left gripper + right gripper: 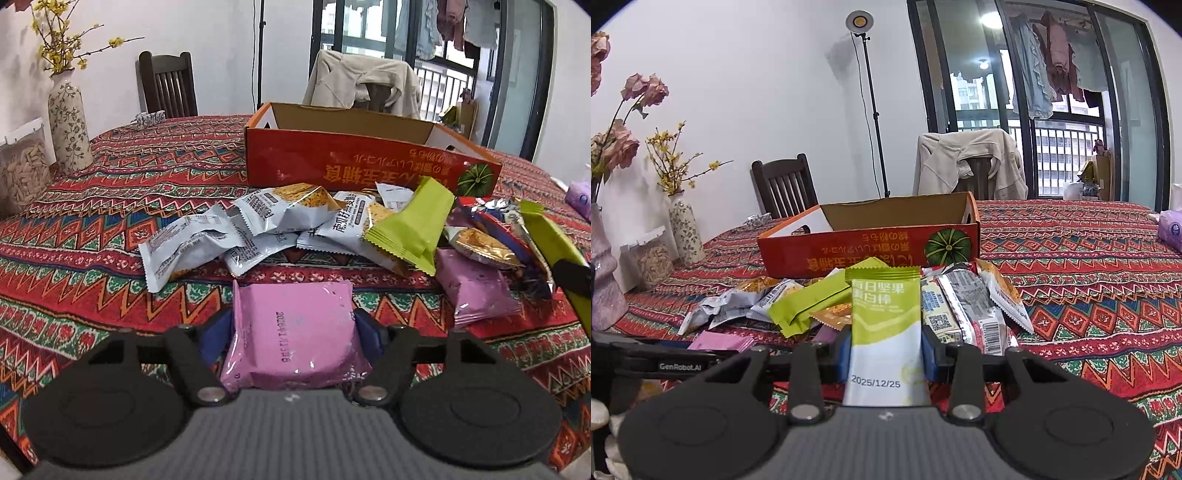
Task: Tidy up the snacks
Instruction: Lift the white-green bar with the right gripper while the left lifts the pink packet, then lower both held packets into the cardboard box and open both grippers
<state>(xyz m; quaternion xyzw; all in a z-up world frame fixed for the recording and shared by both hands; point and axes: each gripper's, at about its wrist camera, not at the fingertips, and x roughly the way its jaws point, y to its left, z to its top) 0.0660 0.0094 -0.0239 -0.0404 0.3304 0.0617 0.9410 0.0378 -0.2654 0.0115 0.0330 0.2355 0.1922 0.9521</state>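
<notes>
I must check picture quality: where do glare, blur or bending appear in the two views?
Left wrist view: sharp; the orange cardboard box bows from fisheye bending; window overexposed. Right wrist view: lit lamp glares; green-and-white snack bar print stays readable; corners dark.

"2025/12/25" on green-white bar wrapper, "GenRobot.AI" on left tongs

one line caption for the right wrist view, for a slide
Right gripper clamps a green-and-white snack bar before the snack pile and open orange box.
</notes>
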